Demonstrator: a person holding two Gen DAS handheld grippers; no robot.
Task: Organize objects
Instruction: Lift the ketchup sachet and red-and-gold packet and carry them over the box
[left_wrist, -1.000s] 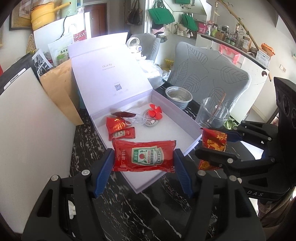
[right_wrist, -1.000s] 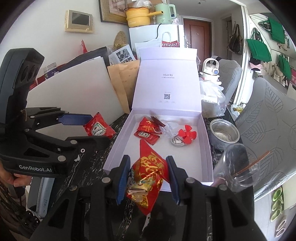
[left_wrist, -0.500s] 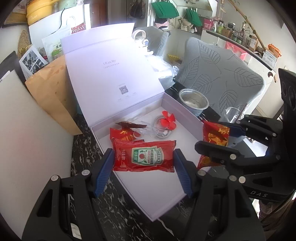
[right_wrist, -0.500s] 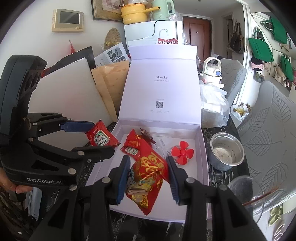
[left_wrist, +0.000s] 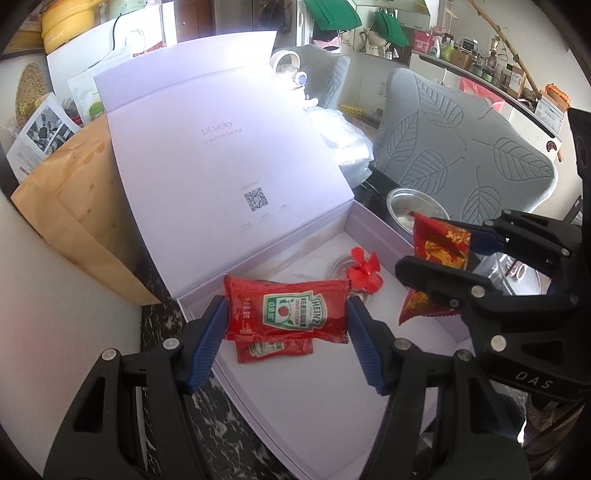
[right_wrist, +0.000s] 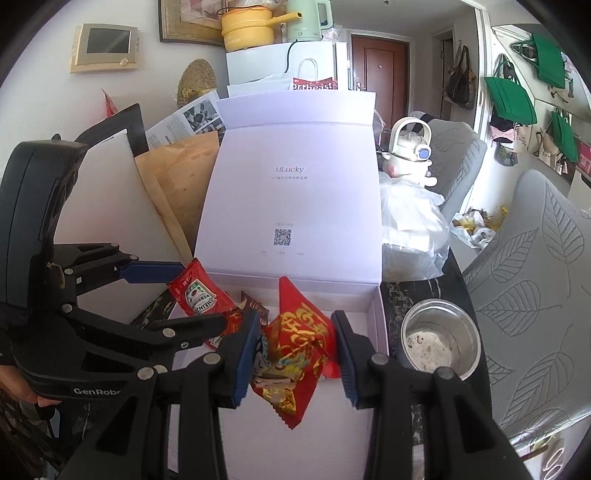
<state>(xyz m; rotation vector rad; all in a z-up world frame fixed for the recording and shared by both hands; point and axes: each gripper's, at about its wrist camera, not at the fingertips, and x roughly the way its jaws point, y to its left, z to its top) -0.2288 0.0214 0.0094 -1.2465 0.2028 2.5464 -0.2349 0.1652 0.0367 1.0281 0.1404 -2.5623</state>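
My left gripper (left_wrist: 286, 321) is shut on a red Heinz ketchup packet (left_wrist: 291, 312) and holds it above the left part of the open lilac box (left_wrist: 332, 417). My right gripper (right_wrist: 293, 345) is shut on a red and gold snack packet (right_wrist: 295, 354), held over the box's floor (right_wrist: 332, 443). In the left wrist view the right gripper (left_wrist: 448, 266) and its packet (left_wrist: 437, 245) hang over the box's right side. In the right wrist view the left gripper (right_wrist: 181, 291) and ketchup packet (right_wrist: 197, 293) are at the left. Another ketchup packet (left_wrist: 273, 347) and a red toy fan (left_wrist: 364, 273) lie inside.
The box's lid (left_wrist: 225, 177) stands open at the back. A steel bowl (right_wrist: 441, 339) sits right of the box on the dark marble table (left_wrist: 155, 306). Brown envelopes (left_wrist: 77, 221), a white board (left_wrist: 55, 332), a plastic bag (right_wrist: 410, 229) and grey chairs (left_wrist: 461, 147) surround it.
Both grippers have moved forward with their packets, from the table in front of the box to above its inside. The box and bowl now look closer.
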